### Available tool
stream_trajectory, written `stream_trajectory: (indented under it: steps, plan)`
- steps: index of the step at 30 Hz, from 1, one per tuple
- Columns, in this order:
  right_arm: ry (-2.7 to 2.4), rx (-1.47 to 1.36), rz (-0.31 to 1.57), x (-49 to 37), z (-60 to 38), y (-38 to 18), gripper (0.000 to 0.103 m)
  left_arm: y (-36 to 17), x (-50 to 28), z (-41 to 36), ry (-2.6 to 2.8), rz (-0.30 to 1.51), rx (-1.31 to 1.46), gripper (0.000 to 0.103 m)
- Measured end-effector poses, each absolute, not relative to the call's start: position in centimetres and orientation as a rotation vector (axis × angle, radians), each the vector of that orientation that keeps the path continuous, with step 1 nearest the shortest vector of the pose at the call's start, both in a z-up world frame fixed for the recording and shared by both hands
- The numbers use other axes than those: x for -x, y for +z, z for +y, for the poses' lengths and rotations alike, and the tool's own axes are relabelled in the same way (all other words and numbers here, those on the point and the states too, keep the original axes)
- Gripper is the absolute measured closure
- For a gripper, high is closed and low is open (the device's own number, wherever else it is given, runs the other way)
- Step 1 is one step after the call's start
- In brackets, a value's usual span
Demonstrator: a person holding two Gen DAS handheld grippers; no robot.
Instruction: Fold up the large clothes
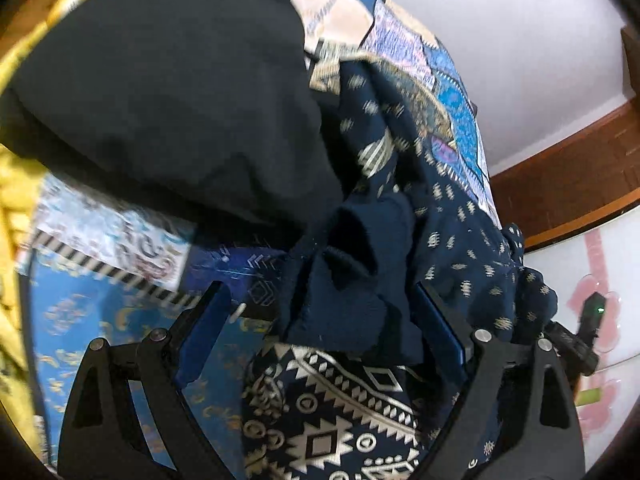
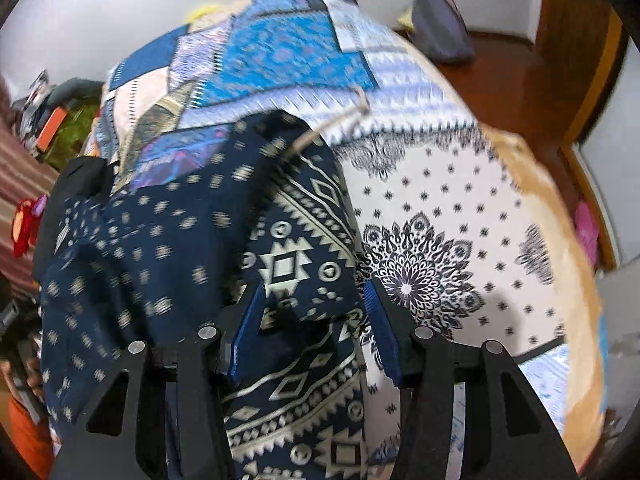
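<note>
Blue patchwork covers the bed (image 2: pixel 280 40), its quilt a mix of bright blue squares, pale zigzag bands and a white panel printed with dark mandalas. It fills most of both views, and wooden floor (image 2: pixel 512 76) shows past its far edge in the right wrist view.

On the quilt lies the garment (image 2: pixel 152 248), navy cloth dotted with small cream motifs, with a broad border of cream diamonds and triangles. It is crumpled rather than flat: in the left wrist view it rises in a bunched ridge across the bed, and one plain navy fold (image 1: pixel 352 280) hangs down toward the camera. A thin pale cord (image 2: pixel 340 120) trails from its upper edge onto the quilt.

A black cloth (image 1: pixel 160 92) lies heaped beside the garment in the left wrist view, touching it along one side. Yellow fabric (image 1: pixel 12 208) shows at that view's left edge.

The left gripper (image 1: pixel 324 308) has its jaws wide apart. The navy fold sits between them and rests against the right-hand blue pad, while the other pad stands clear of it, so nothing is clamped.

The right gripper (image 2: pixel 316 312) has its jaws partly apart over the patterned border. The cloth's edge lies between them, close to the left-hand pad; whether that pad touches it I cannot tell. The other pad is over the white panel, apart from the cloth.
</note>
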State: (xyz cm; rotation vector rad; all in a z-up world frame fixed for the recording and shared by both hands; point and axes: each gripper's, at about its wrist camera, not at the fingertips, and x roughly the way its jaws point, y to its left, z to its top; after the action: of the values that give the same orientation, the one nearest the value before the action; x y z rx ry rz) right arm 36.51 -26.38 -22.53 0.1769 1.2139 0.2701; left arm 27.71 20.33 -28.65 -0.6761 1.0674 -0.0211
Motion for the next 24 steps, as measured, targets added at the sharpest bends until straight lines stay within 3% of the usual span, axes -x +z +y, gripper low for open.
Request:
stream_trajectory:
  steps: [8,10,11,15,18,24]
  plan:
    - [0.318,-0.284,1.246,-38.8,-25.8,-25.2,0.052,-30.3,-30.1,18.4,-0.068,1.118,0.616,0.014]
    - [0.338,-0.286,1.246,-39.0,-25.4,-25.5,0.055,-29.8,-30.3,18.0,-0.087,1.106,0.612,0.031]
    - [0.347,-0.264,1.238,-38.9,-25.1,-25.4,0.059,-29.5,-30.3,17.8,-0.106,1.105,0.615,0.049]
    - [0.402,-0.204,1.182,-37.9,-24.7,-23.6,0.081,-28.2,-30.3,16.9,-0.128,1.099,0.601,0.072]
    - [0.429,-0.214,1.116,-37.0,-25.1,-21.5,0.087,-27.3,-29.9,16.4,-0.092,1.111,0.593,0.082]
    - [0.462,-0.171,1.007,-36.6,-23.9,-17.4,0.089,-20.1,-30.8,12.3,-0.051,0.979,0.362,0.085]
